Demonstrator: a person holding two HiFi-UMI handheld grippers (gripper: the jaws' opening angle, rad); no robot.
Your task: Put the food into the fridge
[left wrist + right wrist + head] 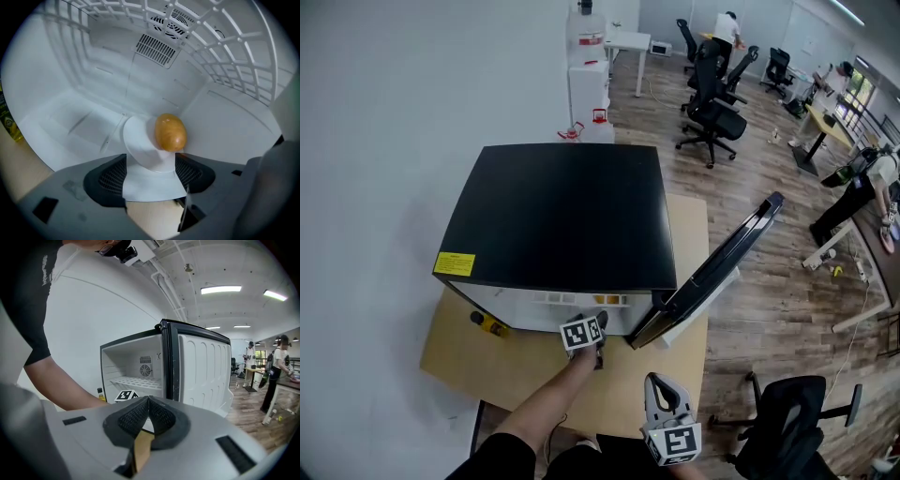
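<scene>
My left gripper (pixel 150 176) reaches into the white inside of the small fridge (pixel 562 216). Its jaws stand open. Just ahead of them a white plate (pixel 140 145) rests on the fridge floor, with a golden-brown oval piece of food (pixel 170 132) on its right side. The plate's near rim lies between the pads without being pressed. In the head view only this gripper's marker cube (pixel 583 332) shows at the fridge mouth. My right gripper (pixel 149 399) is shut and empty, held back near the table's front edge (pixel 661 386), facing the open fridge (pixel 136 366).
The fridge door (pixel 722 267) stands swung open to the right. A wire shelf (pixel 220 51) hangs above the plate. A small yellow bottle (pixel 487 324) stands on the wooden table (pixel 478 370) left of the fridge. A black office chair (pixel 797 431) is at the lower right.
</scene>
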